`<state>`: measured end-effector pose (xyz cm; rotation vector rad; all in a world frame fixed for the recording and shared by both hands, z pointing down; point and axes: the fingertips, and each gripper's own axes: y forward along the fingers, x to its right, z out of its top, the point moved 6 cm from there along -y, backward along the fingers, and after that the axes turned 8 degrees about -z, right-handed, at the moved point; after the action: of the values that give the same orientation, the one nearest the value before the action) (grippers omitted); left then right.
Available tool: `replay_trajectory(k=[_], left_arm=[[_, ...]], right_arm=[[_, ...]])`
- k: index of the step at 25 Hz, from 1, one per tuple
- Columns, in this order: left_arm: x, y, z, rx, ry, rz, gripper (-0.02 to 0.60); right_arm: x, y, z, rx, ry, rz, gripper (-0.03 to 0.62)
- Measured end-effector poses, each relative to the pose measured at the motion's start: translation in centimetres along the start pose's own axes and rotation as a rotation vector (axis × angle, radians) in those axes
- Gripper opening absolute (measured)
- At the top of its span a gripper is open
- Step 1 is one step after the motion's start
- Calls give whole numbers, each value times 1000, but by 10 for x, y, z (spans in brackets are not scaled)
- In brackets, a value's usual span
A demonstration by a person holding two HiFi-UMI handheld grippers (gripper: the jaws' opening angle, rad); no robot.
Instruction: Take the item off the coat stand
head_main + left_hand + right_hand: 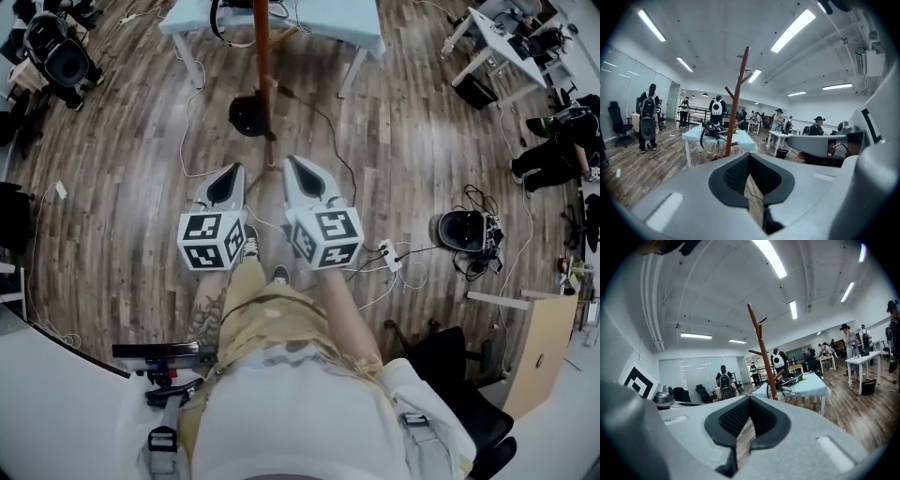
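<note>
- The coat stand point(737, 101) is a single slim reddish-brown pole with several short pegs angled upward. Its upper pegs are bare.
- One black item point(711, 130) made of looping straps or cords sits low against the stand, level with its lowest peg. It is above the edge of a light-blue worktop point(693, 135), and loops hang down past that edge. I cannot tell whether it hangs from the peg or lies on the worktop.
- In the head view the stand rises from a dark round base point(249, 114) on the wood-plank floor point(112, 187), just in front of that worktop.
- There are two tongs, held side by side well short of the stand and both pointing toward it.
- The left tongs point(238, 171) are fully closed, pad against pad, with nothing held.
- The right tongs point(291, 161) are also closed and empty.
- There are two marker cubes, one on the left tongs point(212, 240) and one on the right point(328, 236).
- One black headset point(464, 230) lies on the floor to the right, among cables.
- At least five people stand farther back in the room, among several white worktops.
</note>
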<state>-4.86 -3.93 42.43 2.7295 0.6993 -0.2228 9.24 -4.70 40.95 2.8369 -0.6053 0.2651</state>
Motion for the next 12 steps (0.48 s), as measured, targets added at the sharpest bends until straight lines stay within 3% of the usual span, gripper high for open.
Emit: replay_trajectory(k=[12], left_arm=[[-70,73,51,29,2,-82,0]], right_arm=[[8,99,39,18,-56,-83,0]])
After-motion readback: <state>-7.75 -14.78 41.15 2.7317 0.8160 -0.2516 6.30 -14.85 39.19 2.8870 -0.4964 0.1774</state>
